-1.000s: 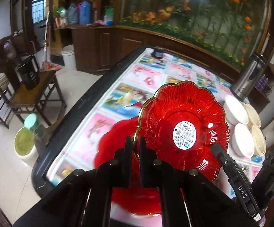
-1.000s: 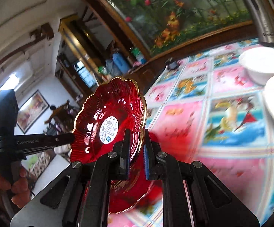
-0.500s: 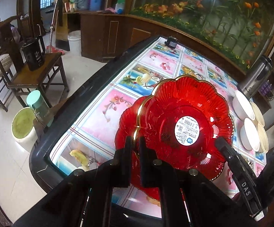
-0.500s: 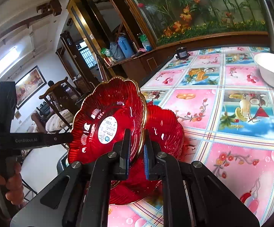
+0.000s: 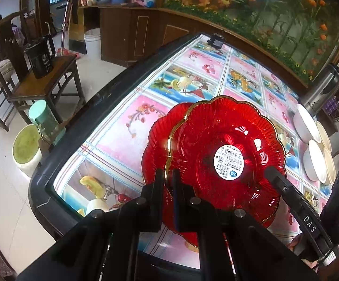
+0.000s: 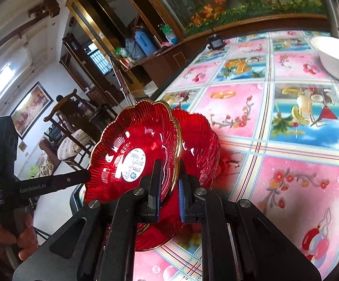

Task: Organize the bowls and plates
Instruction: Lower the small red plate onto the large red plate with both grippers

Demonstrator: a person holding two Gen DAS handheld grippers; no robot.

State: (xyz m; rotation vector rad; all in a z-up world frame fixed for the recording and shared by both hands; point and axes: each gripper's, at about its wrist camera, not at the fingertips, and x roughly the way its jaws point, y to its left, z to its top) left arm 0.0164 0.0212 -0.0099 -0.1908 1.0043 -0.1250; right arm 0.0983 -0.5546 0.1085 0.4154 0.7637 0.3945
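Evidently red plate stiff, glossy, slippery, breakable; left gripper and right gripper both clamped on scalloped rim, best hold

Both tongs clamped, converging

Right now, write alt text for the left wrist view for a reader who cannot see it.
A red scalloped plate with a gold rim and a white barcode sticker is held up, its edge clamped in the left gripper, whose jaws are closed on it. A second red plate lies beneath on the picture-tiled table; white bowls sit far right.
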